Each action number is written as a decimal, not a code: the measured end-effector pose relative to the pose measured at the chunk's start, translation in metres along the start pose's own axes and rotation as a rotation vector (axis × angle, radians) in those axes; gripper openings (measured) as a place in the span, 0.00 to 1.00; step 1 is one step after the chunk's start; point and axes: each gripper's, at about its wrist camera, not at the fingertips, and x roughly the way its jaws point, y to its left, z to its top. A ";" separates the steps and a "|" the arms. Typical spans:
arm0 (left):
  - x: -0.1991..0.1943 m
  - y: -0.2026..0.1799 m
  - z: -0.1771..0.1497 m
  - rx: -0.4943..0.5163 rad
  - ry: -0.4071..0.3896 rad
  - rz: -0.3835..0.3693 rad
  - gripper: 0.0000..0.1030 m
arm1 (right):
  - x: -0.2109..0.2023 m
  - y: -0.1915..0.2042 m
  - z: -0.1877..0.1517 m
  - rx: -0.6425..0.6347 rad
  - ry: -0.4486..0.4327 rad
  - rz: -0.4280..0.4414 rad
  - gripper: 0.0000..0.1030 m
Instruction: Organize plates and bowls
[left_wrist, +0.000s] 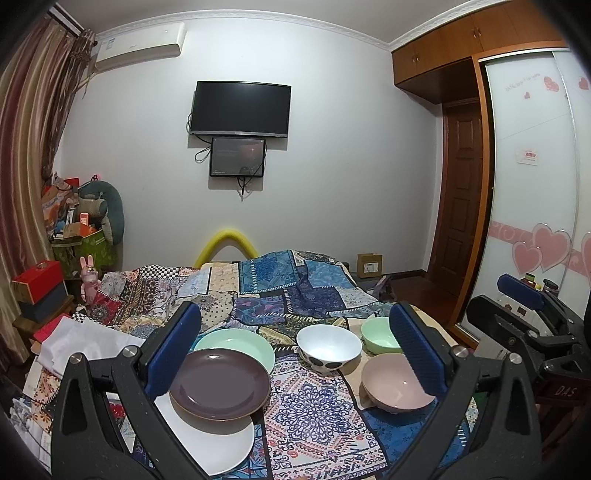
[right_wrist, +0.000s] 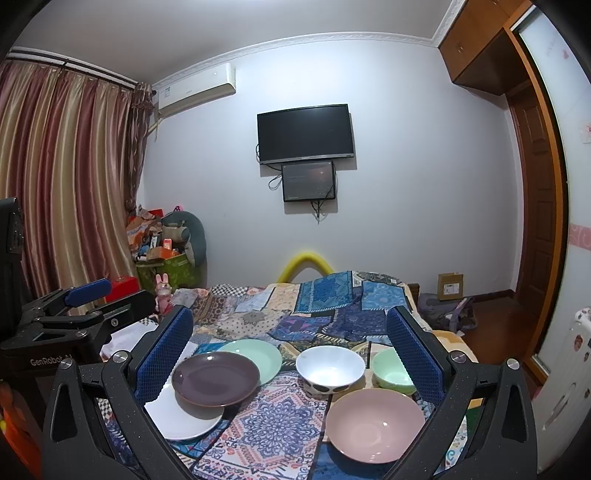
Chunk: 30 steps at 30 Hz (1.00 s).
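On the patterned bedspread (left_wrist: 310, 413) lie three plates: a brown plate (left_wrist: 219, 384) overlapping a white plate (left_wrist: 214, 446) below it and a mint plate (left_wrist: 240, 345) behind it. To the right stand a white spotted bowl (left_wrist: 328, 349), a mint bowl (left_wrist: 378, 334) and a pink bowl (left_wrist: 393, 384). My left gripper (left_wrist: 295, 354) hovers open above them, holding nothing. In the right wrist view the brown plate (right_wrist: 216, 378), white plate (right_wrist: 181, 417), mint plate (right_wrist: 253, 358), white bowl (right_wrist: 330, 367), mint bowl (right_wrist: 389, 369) and pink bowl (right_wrist: 375, 424) show under my open, empty right gripper (right_wrist: 291, 354).
The bed (right_wrist: 314, 306) fills the middle, its far end near a wall with a TV (left_wrist: 240, 109). Boxes and clutter (left_wrist: 74, 229) pile at the left by the curtain (right_wrist: 62, 177). A wardrobe (left_wrist: 532, 184) and door stand at the right. White cloth (left_wrist: 77, 341) lies left of the plates.
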 end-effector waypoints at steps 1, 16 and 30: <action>0.000 0.001 0.000 0.000 0.000 0.002 1.00 | 0.001 0.001 0.000 0.000 0.002 0.001 1.00; 0.025 0.048 -0.005 0.017 0.092 0.059 1.00 | 0.046 0.009 -0.010 0.022 0.082 0.067 1.00; 0.091 0.134 -0.040 -0.043 0.303 0.173 0.81 | 0.109 0.035 -0.031 -0.008 0.219 0.141 0.88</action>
